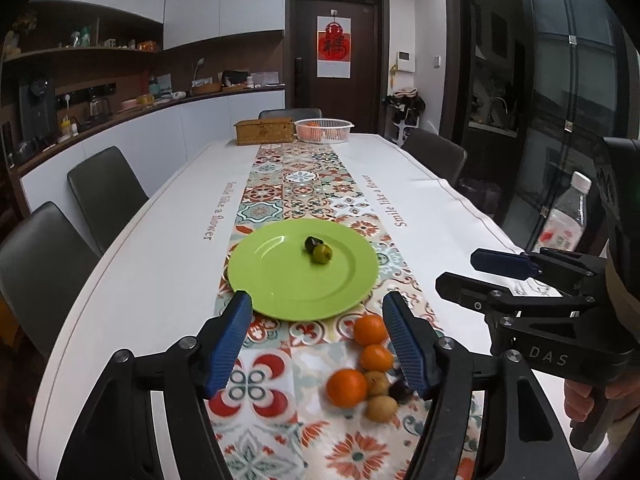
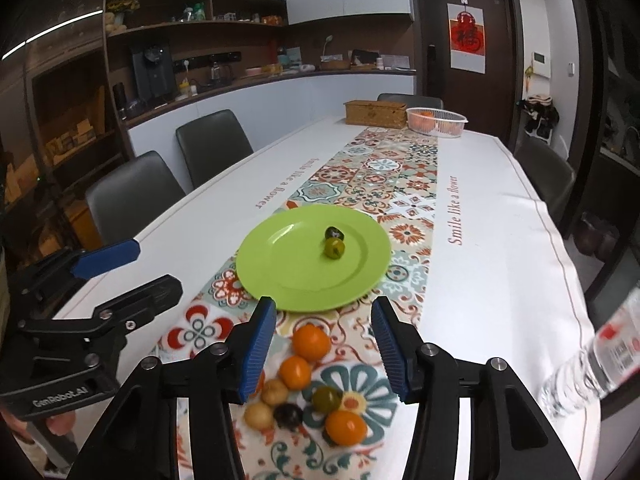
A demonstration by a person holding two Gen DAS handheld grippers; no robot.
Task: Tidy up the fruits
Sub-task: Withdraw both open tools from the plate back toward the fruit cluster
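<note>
A green plate (image 1: 280, 280) (image 2: 288, 276) lies on the patterned runner and holds a dark fruit (image 1: 311, 243) (image 2: 334, 233) and a green fruit (image 1: 322, 253) (image 2: 334, 248). Nearer me a loose cluster lies on the runner: three oranges (image 1: 346, 387) (image 2: 310, 342), two tan fruits (image 1: 381, 408) (image 2: 259, 416), a dark fruit (image 2: 288, 416) and a green fruit (image 2: 326, 399). My left gripper (image 1: 316, 320) is open and empty, just left of and above the cluster. My right gripper (image 2: 323, 324) is open and empty over the cluster; it also shows in the left wrist view (image 1: 468, 270).
A clear water bottle (image 1: 566, 216) (image 2: 592, 364) stands at the table's right edge. A wicker box (image 1: 264, 131) and a white basket with oranges (image 1: 324, 130) sit at the far end. Dark chairs (image 1: 104, 188) line the left side.
</note>
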